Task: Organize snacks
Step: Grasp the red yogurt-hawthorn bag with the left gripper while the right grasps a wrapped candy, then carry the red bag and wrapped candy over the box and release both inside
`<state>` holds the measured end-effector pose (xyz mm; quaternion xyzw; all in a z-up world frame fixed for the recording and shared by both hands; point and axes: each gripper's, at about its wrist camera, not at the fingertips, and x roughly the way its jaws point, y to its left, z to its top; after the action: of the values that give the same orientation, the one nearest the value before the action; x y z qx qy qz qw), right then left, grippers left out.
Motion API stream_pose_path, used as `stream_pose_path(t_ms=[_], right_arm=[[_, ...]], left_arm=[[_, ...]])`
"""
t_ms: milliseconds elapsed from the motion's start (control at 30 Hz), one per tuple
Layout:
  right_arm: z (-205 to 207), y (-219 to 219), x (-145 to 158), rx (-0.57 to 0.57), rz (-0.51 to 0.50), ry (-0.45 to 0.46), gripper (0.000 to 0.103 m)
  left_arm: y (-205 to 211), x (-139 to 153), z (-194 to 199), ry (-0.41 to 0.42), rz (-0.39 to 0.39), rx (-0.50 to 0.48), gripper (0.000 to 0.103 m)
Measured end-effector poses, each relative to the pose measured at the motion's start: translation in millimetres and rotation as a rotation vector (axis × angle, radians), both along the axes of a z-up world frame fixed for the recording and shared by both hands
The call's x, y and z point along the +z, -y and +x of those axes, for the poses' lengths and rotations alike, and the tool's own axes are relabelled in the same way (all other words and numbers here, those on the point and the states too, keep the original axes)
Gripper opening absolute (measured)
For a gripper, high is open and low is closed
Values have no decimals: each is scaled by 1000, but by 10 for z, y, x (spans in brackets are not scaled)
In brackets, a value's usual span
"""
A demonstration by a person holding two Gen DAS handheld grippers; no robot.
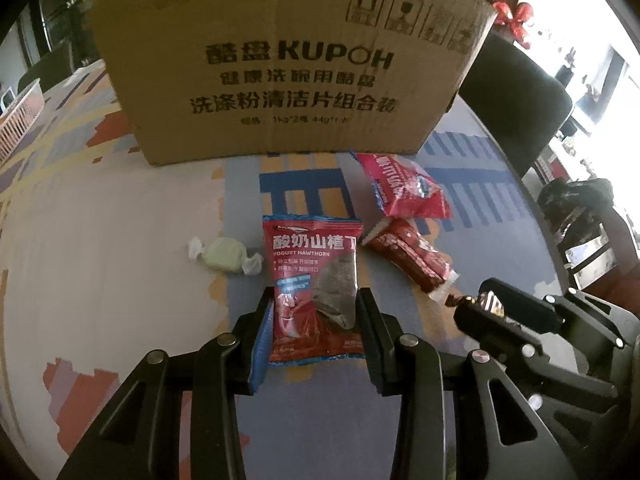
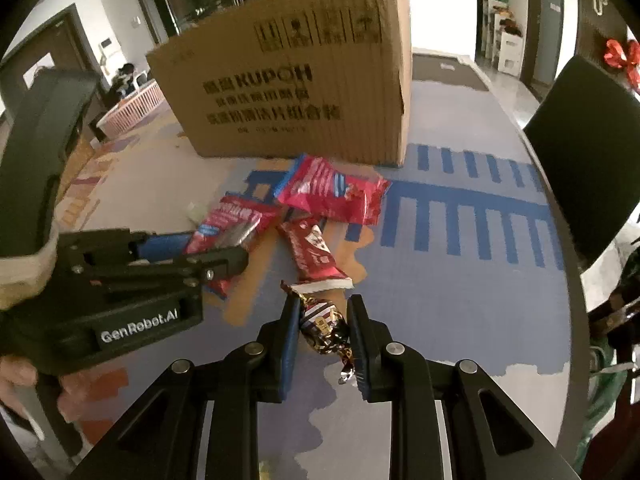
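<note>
Here, cardboard box (image 1: pixel 280 76) (contents hidden) beside snacks (image 1: pixel 400 188).

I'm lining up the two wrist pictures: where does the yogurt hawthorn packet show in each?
Left wrist view: the yogurt hawthorn packet lies low in the centre, between the left claw fingers.
Right wrist view: it sits left of centre, partly behind the left claw.
Shared landmark: the cardboard box stands behind the snacks in both.

Brown cardboard box (image 1: pixel 280 68): "KUPOH". Red-and-blue snack packet (image 1: pixel 314 280): "YOGURT HAWTHORN". Black handheld gripper body (image 2: pixel 132 320): "GenRobot.AI".
</note>
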<state>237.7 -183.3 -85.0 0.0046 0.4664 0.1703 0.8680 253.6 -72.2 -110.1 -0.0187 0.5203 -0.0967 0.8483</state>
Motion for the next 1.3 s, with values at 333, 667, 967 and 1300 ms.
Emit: stream_pose_path(t_ms=[333,667,967,1300], right_arm=[[-91,-4,352,-29,42,75,25],[-51,-116,747,-25,64,167,25],[92,-225,1128,-26,85,257,25],[360,-281,1513,-30,111,332,25]], left_arm=[[-164,364,-200,83,-43,5,39],[-317,831,-160,186,-66,-2,39],[-437,1265,-59,302,-31,-5,39],[-501,1639,138,384,-5,-17,39]])
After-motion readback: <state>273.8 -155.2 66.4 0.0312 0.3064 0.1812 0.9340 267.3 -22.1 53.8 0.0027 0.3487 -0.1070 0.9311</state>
